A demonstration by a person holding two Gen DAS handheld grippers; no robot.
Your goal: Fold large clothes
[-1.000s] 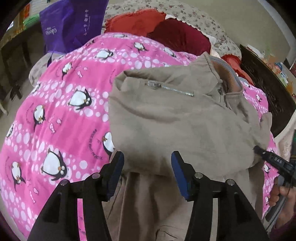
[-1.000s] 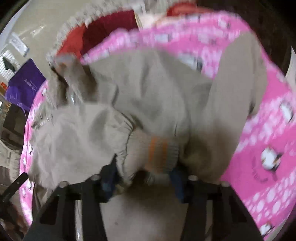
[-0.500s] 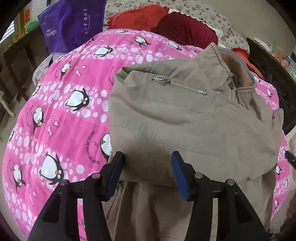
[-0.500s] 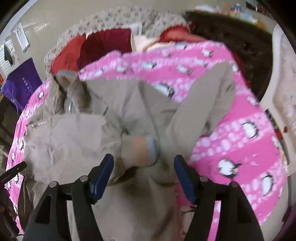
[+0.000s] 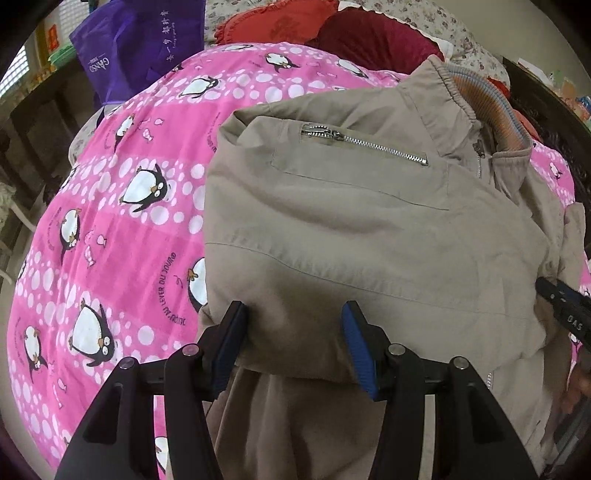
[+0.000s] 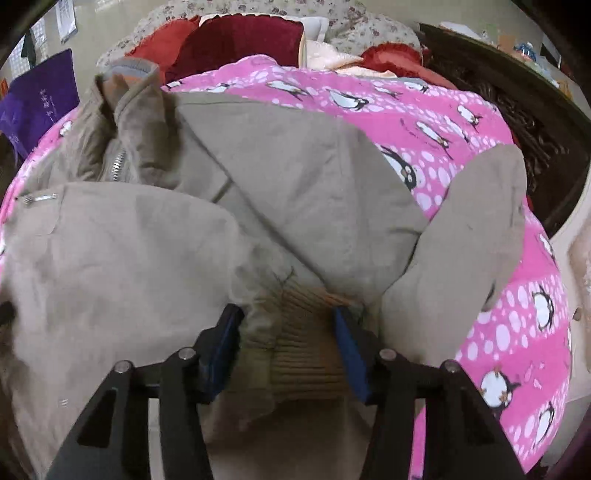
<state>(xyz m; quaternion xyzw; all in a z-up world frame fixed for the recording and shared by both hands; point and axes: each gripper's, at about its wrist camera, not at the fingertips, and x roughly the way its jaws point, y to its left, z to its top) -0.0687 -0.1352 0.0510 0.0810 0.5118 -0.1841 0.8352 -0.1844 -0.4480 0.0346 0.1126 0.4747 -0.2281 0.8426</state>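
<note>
Khaki cloth: your jacket [image 5: 332, 229] is matte woven fabric with soft creases, and it lies on the pink blanket [image 5: 110, 206], one front panel folded over the body.
Blanket: fleecy pink with white dots and black-and-white penguins; it bulges like a dome under the jacket.
Collar [image 5: 491, 110]: ribbed knit with orange and grey-blue stripes, standing up at the far end.
Zippers: you can count two of metal, one on the chest pocket [image 5: 365, 144] and one on the front below the collar [image 6: 116, 166].
Cuff [image 6: 306, 332]: thick ribbed knit in tan, bunched between your right fingers.
Sleeve [image 6: 469, 236]: one flat sleeve reaches out to the right over the blanket.
Left gripper [image 5: 293, 332]: jaws are apart, blue pads on both sides of the folded edge, nothing clamped.
Right gripper [image 6: 286, 341]: jaws spread wide; the cuff sits between the pads, and you cannot tell if they press it.
Change: half a second ago the cuff lay beyond your right fingertips; now it fills the gap. Your left gripper is as before.
Cushions: two red ones [image 5: 332, 29] and one purple bag [image 5: 140, 44] lie behind the blanket.
</note>
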